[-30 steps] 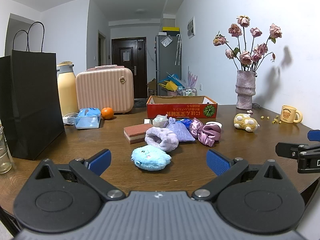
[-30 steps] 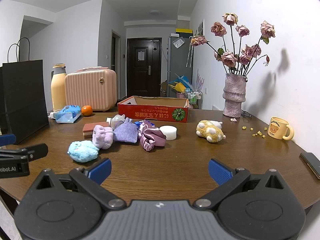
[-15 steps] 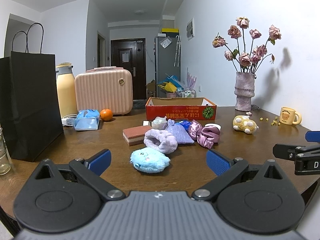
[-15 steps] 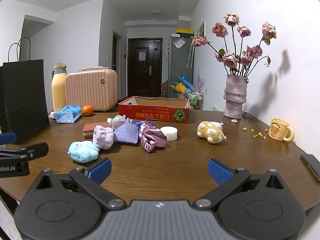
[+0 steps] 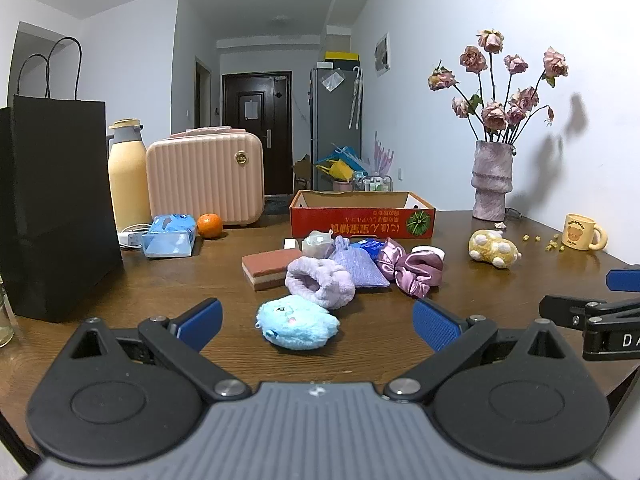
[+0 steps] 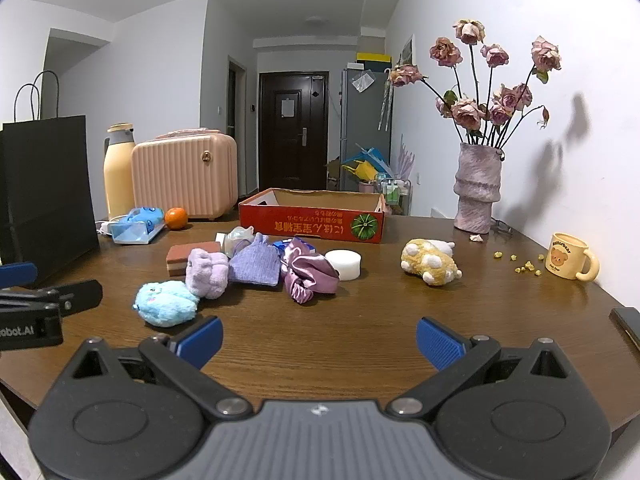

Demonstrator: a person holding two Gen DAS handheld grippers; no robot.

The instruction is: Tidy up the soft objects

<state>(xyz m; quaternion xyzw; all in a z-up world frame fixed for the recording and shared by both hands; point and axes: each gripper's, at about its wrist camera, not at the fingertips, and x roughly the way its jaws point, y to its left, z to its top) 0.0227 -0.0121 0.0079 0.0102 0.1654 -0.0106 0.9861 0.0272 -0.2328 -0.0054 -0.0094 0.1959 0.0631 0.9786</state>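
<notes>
Two handheld grippers hover at the near edge of a brown wooden desk [image 5: 168, 280], the left gripper [image 5: 316, 322] and the right gripper [image 6: 318, 338] each with jaws spread wide and nothing between them. Nearest the left gripper lies a fluffy blue plush toy [image 5: 297, 322]. Just behind it a lavender plush [image 5: 320, 282] touches a knitted purple pouch [image 5: 358, 266] and a shiny pink satin scrunchie [image 5: 412, 270], with a brick-red sponge block [image 5: 270, 266] to the left and a white round puff [image 6: 343, 264] to the right. A yellow plush toy [image 6: 430, 267] sits apart, nearer the wall. Behind the pile stands an open red cardboard box [image 6: 312, 222]. Farther back are a black paper bag [image 5: 52, 208], a pink suitcase [image 5: 204, 180], an orange [image 5: 209, 225] and a vase of dried roses [image 6: 478, 186].
</notes>
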